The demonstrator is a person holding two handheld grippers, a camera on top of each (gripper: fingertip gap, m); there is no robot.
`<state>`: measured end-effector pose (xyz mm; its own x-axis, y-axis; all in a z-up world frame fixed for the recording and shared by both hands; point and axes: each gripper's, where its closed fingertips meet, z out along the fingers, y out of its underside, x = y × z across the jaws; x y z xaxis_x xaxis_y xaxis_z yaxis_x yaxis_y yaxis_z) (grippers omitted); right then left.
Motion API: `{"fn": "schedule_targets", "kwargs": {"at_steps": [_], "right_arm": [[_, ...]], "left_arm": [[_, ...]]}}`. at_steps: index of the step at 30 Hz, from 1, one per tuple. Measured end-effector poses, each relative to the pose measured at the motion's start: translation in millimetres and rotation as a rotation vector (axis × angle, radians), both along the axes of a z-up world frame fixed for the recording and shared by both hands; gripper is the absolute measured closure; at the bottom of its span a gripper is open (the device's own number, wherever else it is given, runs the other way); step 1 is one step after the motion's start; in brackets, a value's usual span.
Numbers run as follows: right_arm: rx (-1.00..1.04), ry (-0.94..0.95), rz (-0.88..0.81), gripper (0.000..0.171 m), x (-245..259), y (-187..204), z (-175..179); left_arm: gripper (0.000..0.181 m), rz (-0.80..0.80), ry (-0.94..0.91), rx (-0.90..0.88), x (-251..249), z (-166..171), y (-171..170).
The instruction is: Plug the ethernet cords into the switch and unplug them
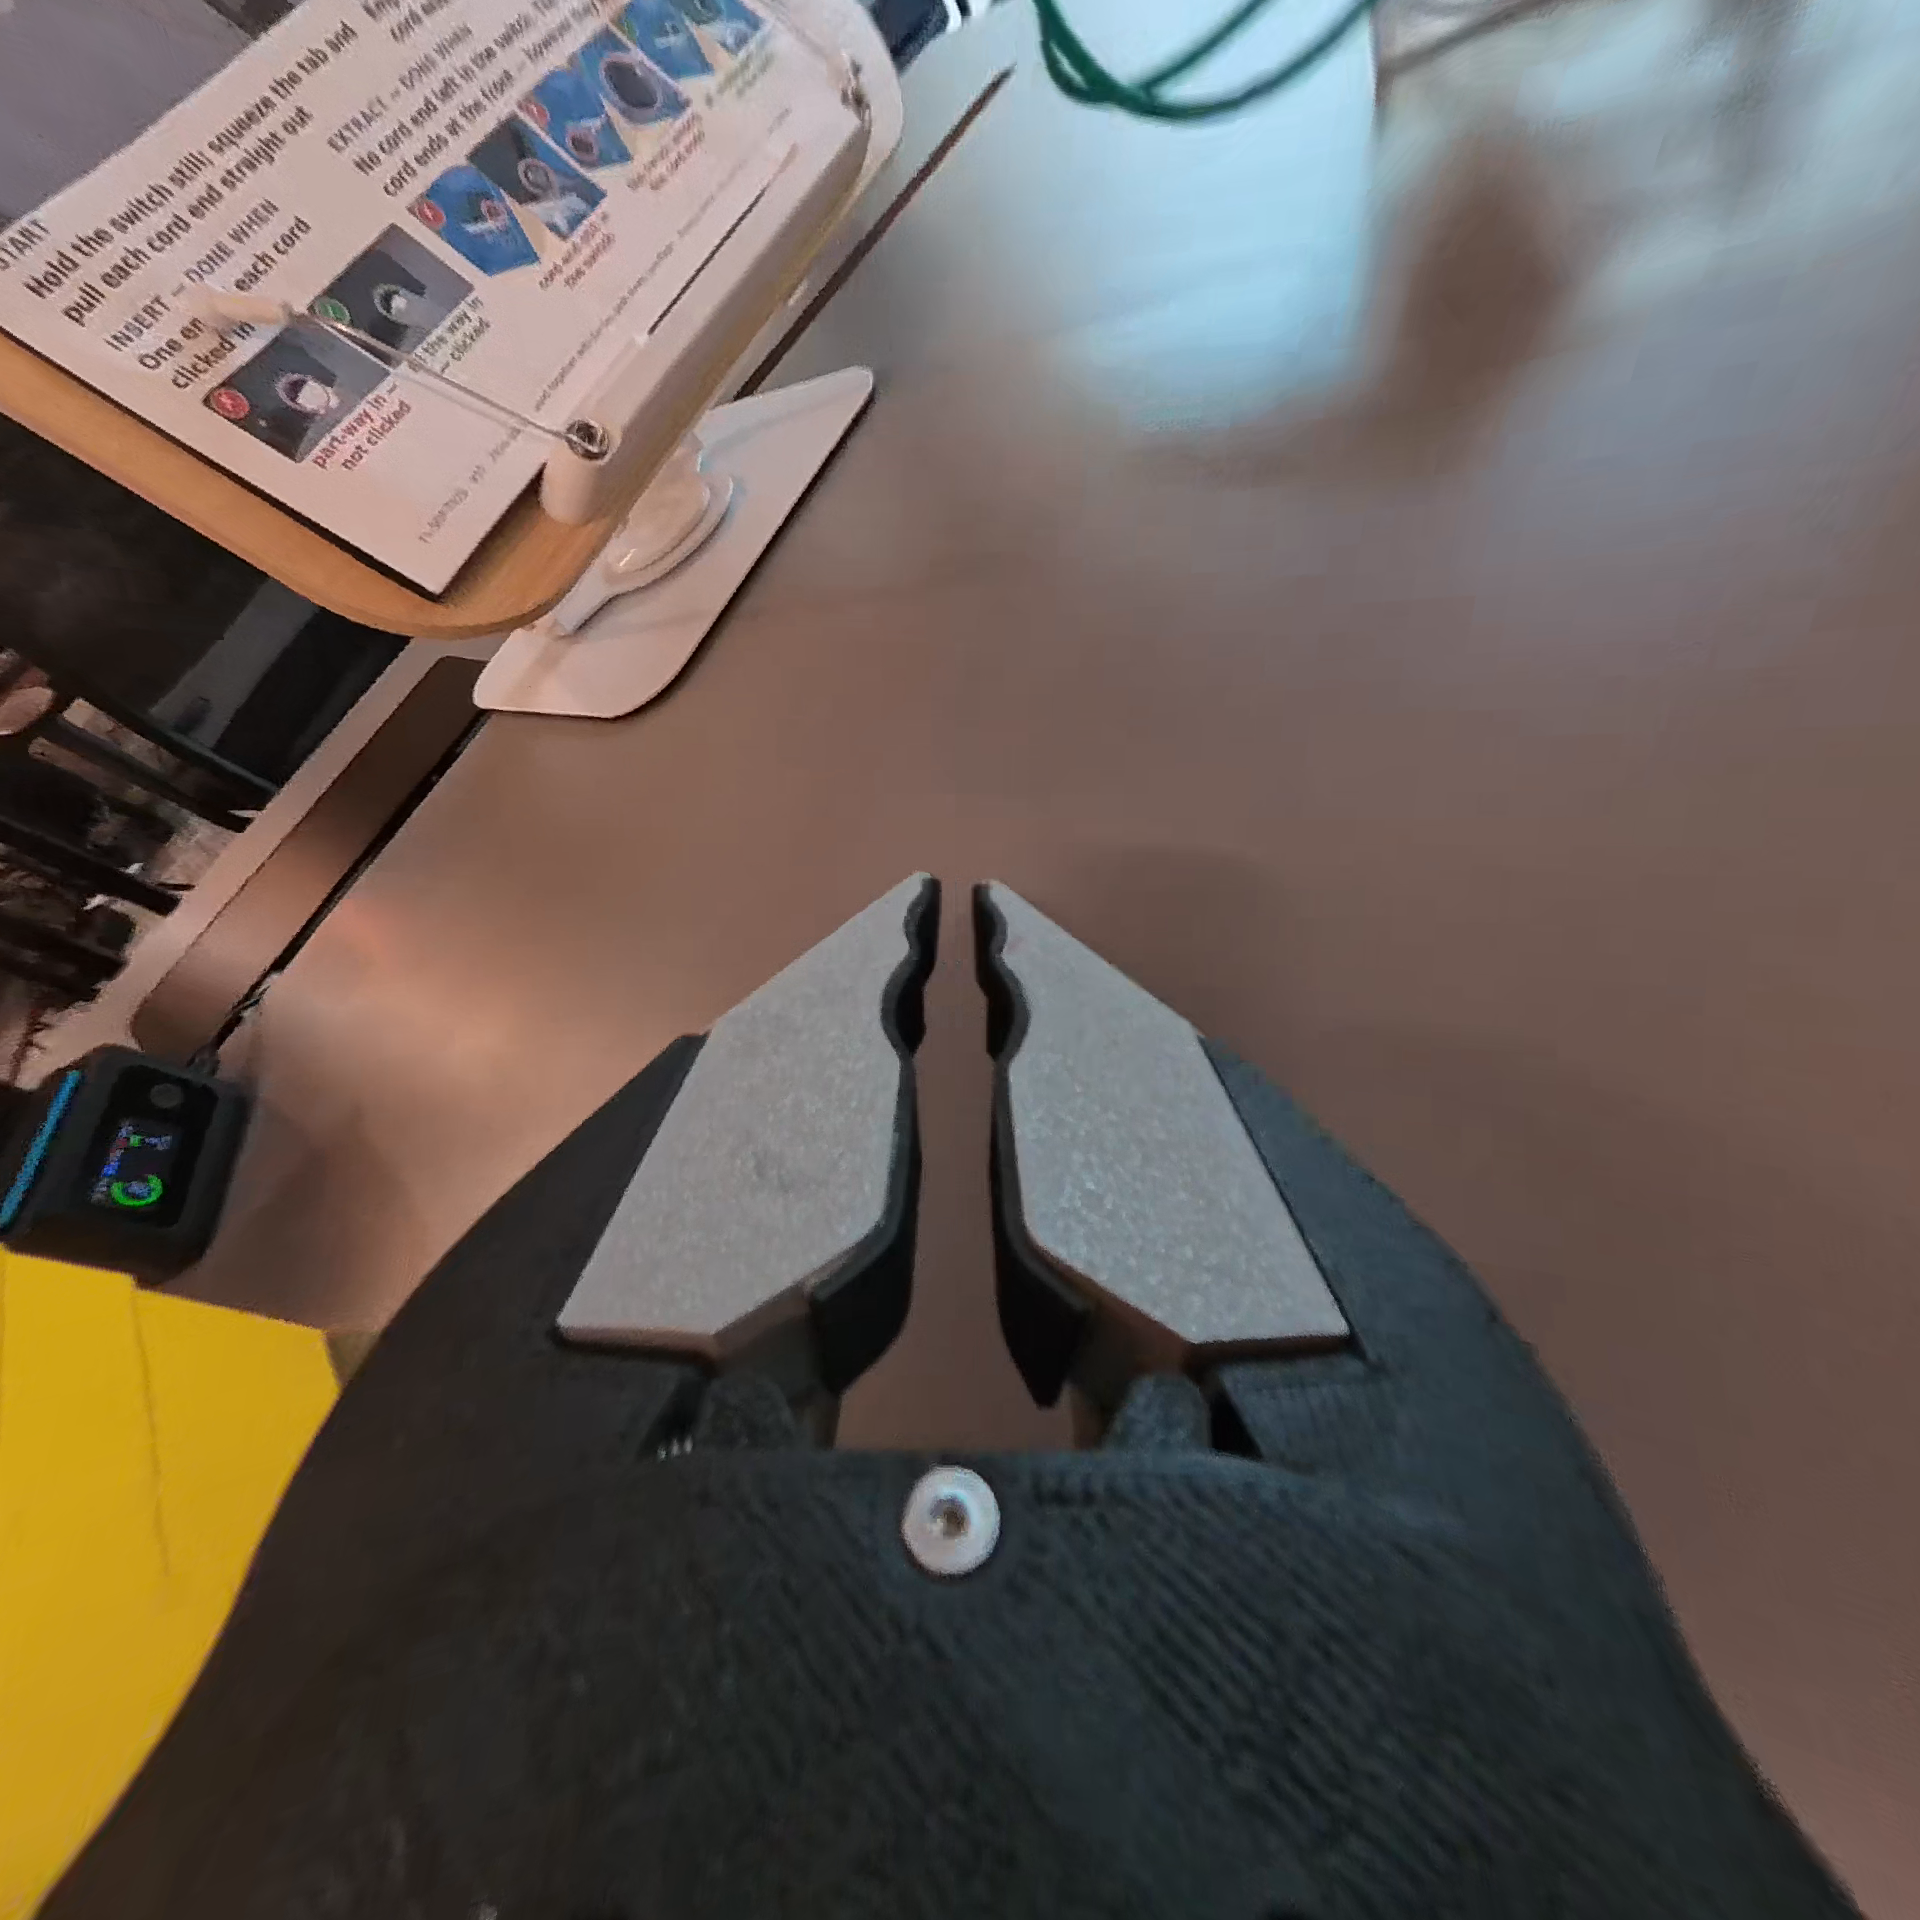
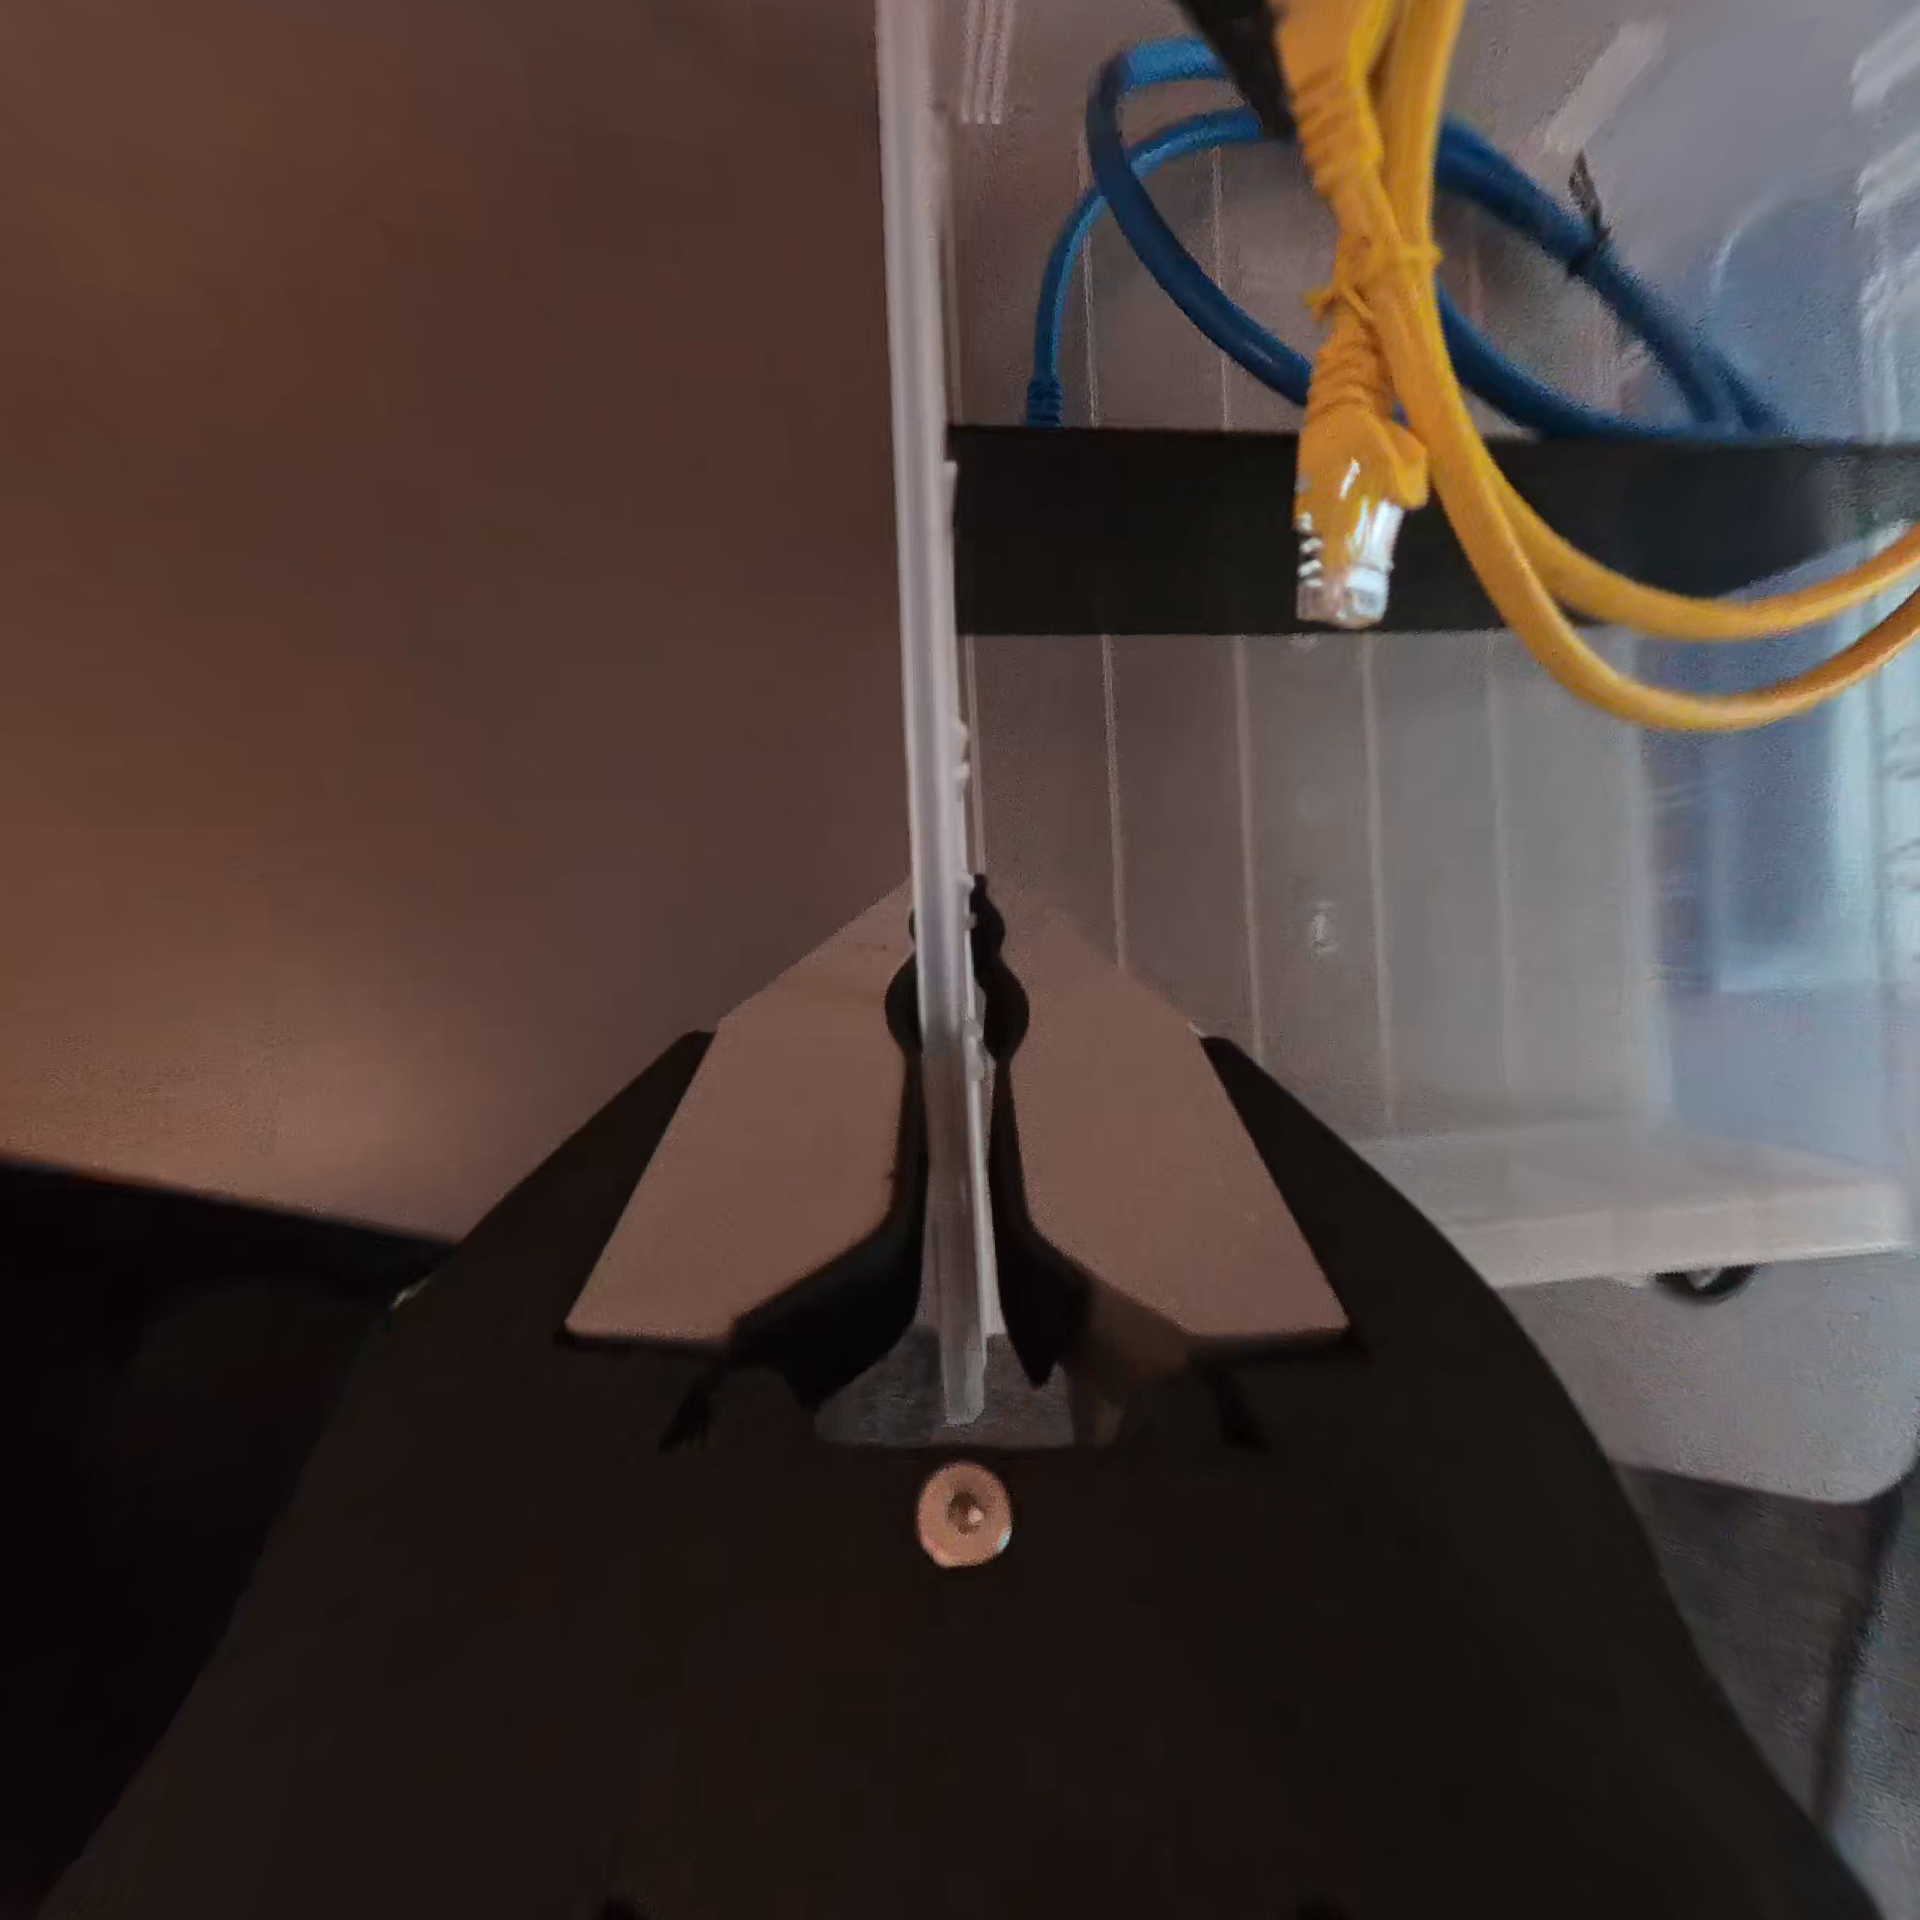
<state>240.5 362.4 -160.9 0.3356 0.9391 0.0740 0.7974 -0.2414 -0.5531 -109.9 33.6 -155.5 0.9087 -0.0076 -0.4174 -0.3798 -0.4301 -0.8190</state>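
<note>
In the right wrist view, my right gripper [image 2: 948, 914] is shut on the upright edge of a clear plastic bin [image 2: 930, 623]. Through the bin wall I see a long black box, apparently the switch [image 2: 1122, 530]. A blue cord [image 2: 1164, 270] loops above it, and one end meets its top edge. A yellow cord [image 2: 1361, 312] hangs in front with its clear plug [image 2: 1340, 582] loose. In the left wrist view, my left gripper [image 1: 956, 904] is shut and empty over the brown table [image 1: 1247, 727]. A green cord [image 1: 1132, 88] lies at the far edge.
A white stand [image 1: 665, 582] holding an instruction sheet [image 1: 343, 260] is at the table's left edge. A small black device with a lit screen [image 1: 135, 1164] and a yellow box [image 1: 135, 1558] sit at the near left. A dark object [image 2: 1247, 62] shows above the yellow cord.
</note>
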Motion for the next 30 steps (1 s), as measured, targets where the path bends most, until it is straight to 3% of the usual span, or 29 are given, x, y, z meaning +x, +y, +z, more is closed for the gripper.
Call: {"fn": "schedule_targets", "kwargs": {"at_steps": [1, 7, 15, 18, 22, 24, 30], "right_arm": [[-0.009, 0.016, 0.003, 0.17, 10, -3, 0], [0.053, 0.013, 0.12, 0.168, 34, -36, 1], [0.168, 0.018, 0.125, 0.167, 9, -61, 1], [0.177, 0.019, 0.132, 0.167, 0, -72, 1], [0.169, 0.036, 0.156, 0.166, -10, -88, 1], [0.141, 0.055, 0.171, 0.165, -14, -96, 1], [0.074, 0.076, 0.239, 0.161, -32, -126, 1]], "left_arm": [[0.174, 0.004, -0.029, 0.017, 5, 2, -1], [0.15, 0.147, -0.106, 0.109, 29, 23, -36], [0.125, 0.425, -0.156, 0.2, 4, 103, -140], [0.105, 0.596, -0.169, 0.148, -31, 86, -178], [0.095, 0.637, -0.324, 0.056, -41, 35, -182], [0.097, 0.675, -0.3, 0.01, -50, 13, -182], [0.171, 0.782, -0.015, -0.07, -82, 8, -194]]}}
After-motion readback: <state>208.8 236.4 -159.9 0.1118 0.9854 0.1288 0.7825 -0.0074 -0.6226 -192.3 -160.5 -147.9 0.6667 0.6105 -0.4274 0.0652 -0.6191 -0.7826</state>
